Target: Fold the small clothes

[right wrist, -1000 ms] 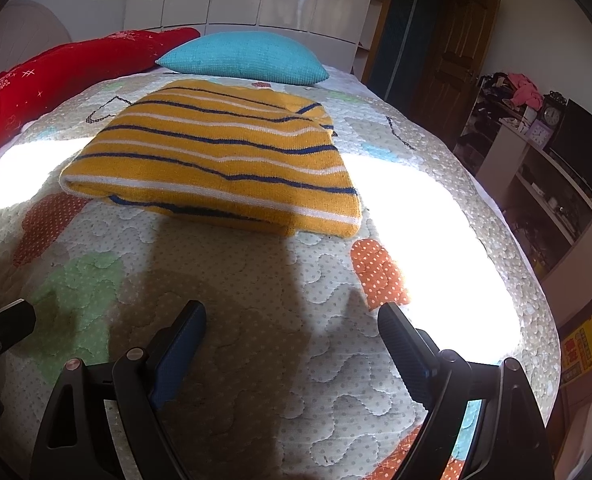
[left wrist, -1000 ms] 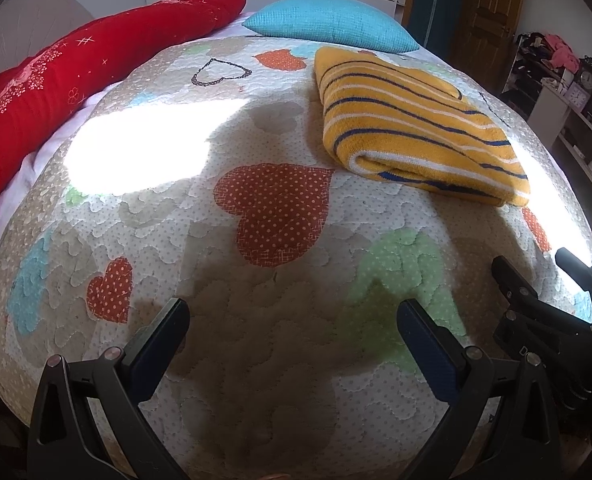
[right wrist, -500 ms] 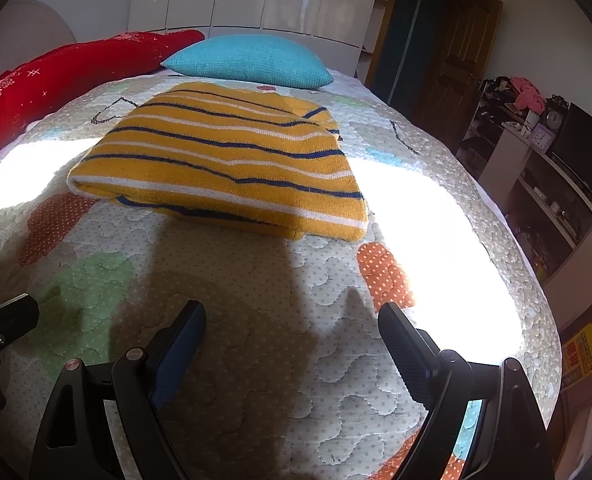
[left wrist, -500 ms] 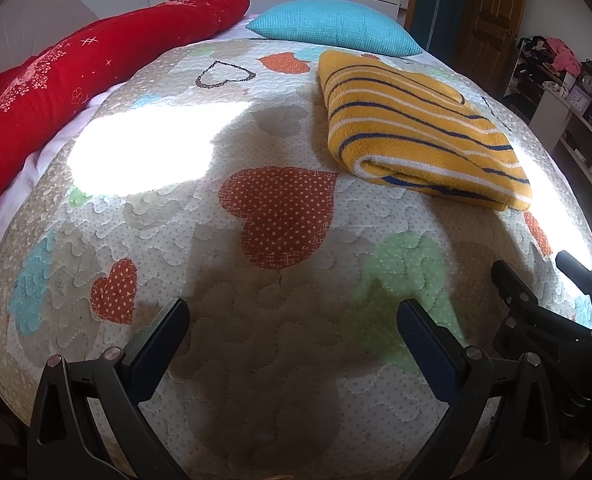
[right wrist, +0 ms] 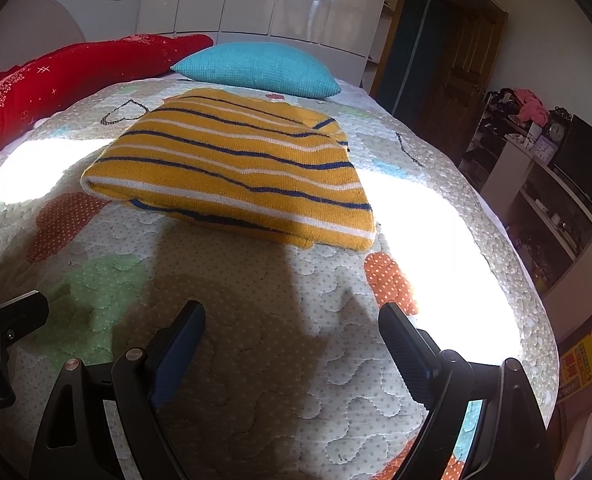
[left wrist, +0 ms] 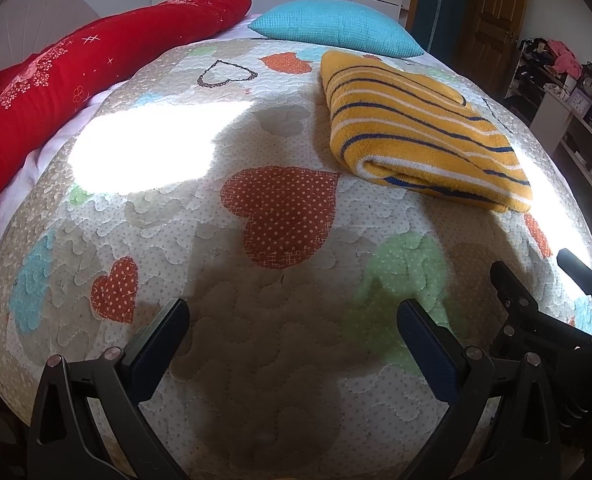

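Note:
A yellow knit sweater with blue and white stripes [right wrist: 240, 168] lies folded into a flat rectangle on the quilted heart-pattern bedspread [right wrist: 256, 352]. It also shows at the upper right of the left wrist view [left wrist: 415, 132]. My left gripper [left wrist: 292, 320] is open and empty, over the near part of the bed, well short and left of the sweater. My right gripper [right wrist: 292, 328] is open and empty, in front of the sweater's near edge. The right gripper's body shows at the right edge of the left wrist view [left wrist: 543, 320].
A long red pillow [left wrist: 56, 88] lies along the bed's left side and a turquoise pillow [right wrist: 256, 68] at the head. Shelves with clutter and a clock [right wrist: 543, 152] stand to the right. A wooden door [right wrist: 455, 64] is behind. Bright sun patches lie on the quilt.
Both grippers have drawn back and risen slightly, so the sweater sits a bit farther off in each view. Both stay open and empty.

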A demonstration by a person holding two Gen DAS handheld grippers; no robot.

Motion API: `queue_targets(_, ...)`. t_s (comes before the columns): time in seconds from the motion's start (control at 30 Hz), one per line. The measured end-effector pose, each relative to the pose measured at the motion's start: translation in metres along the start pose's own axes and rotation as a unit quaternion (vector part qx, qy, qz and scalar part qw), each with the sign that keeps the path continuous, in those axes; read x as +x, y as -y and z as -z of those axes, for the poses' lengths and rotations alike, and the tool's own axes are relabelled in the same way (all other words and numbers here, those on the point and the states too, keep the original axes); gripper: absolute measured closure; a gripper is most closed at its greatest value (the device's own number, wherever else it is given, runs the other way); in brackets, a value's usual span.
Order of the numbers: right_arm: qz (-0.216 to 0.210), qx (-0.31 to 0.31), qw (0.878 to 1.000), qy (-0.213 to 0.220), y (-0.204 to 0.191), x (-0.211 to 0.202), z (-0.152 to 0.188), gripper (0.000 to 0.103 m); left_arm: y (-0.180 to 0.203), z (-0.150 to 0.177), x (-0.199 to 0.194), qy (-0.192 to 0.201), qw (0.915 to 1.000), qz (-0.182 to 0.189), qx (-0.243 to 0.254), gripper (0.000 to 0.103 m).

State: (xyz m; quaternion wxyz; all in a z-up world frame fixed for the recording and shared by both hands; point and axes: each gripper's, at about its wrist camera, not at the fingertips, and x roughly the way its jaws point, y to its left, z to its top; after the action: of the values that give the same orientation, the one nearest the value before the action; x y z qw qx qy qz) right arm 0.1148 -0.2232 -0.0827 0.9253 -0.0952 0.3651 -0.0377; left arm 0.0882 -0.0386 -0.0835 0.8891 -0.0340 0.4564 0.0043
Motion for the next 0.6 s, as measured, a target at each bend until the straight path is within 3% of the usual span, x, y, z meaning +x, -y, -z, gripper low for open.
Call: queue_targets(0.6, 0.000, -0.001, 1.000, 0.007, -0.0001, -0.0019, -0.0010, 0.011, -0.0001, -0.0003, 0.0023, -0.002, 1.0000, 0.002, 0.000, 0.000)
